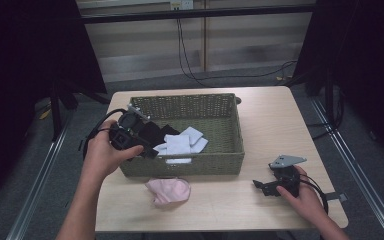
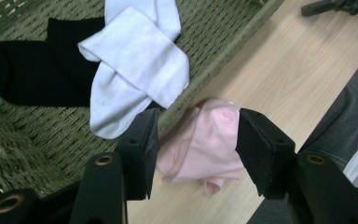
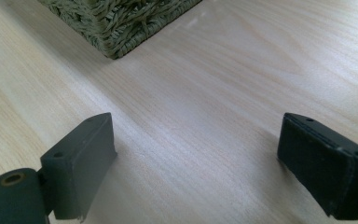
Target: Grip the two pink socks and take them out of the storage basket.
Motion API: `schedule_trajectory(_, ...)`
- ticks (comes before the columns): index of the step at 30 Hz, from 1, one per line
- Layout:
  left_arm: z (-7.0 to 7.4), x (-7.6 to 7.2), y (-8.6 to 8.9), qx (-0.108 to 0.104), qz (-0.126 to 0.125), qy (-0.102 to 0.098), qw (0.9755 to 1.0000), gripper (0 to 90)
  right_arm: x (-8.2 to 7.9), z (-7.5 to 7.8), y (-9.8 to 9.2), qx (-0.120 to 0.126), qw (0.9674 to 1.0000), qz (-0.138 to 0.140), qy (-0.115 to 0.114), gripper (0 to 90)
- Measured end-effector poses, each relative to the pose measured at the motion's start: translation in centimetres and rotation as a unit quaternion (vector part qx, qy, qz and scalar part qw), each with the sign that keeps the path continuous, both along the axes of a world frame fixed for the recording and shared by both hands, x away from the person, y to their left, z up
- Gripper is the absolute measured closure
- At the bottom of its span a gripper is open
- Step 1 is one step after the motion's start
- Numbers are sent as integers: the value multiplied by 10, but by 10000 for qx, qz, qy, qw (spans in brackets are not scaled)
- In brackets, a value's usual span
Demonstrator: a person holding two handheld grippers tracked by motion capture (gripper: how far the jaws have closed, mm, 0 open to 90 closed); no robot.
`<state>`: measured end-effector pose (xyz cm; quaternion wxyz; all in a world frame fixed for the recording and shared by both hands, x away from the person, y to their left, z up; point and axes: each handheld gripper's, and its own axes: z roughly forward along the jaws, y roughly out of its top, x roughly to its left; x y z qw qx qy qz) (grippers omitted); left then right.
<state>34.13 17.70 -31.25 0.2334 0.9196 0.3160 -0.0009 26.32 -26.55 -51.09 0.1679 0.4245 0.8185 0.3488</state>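
The left gripper hangs over the near-left corner of the woven basket, its jaws standing apart with nothing pressed between them. In the left gripper view the pink sock shows in the gap between the two jaws, but lower down, lying crumpled on the wooden table just outside the basket's front wall. Inside the basket lie a white sock and a black sock (the white one draped partly over the black). The right gripper rests on the table near the right corner, well apart from the pink sock, jaws spread wide over bare wood.
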Motion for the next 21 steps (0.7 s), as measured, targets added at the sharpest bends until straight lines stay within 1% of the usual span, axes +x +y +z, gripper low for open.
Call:
schedule_trajectory(2,-5,-2,3,25,19,-51,10000,476,0,0,0,1,10000,-1,0,107)
schedule_trajectory(3,-8,-3,4,58,25,-36,10000,473,0,0,0,1,10000,-2,1,107)
schedule_trajectory(8,-22,-8,10,43,95,-83,9999,462,0,0,0,-6,10000,6,0,106)
schedule_trajectory(10,-28,-10,12,50,68,-89,9999,458,0,0,0,-6,10000,5,0,107)
schedule_trajectory(17,-53,-16,15,65,136,-16,9999,431,0,0,0,-6,10000,5,0,107)
schedule_trajectory(18,-55,-17,14,46,150,-43,9999,427,0,0,0,-7,10000,5,-1,107)
schedule_trajectory(21,-62,-21,13,-22,116,1,9999,424,0,0,0,0,10000,-1,0,107)
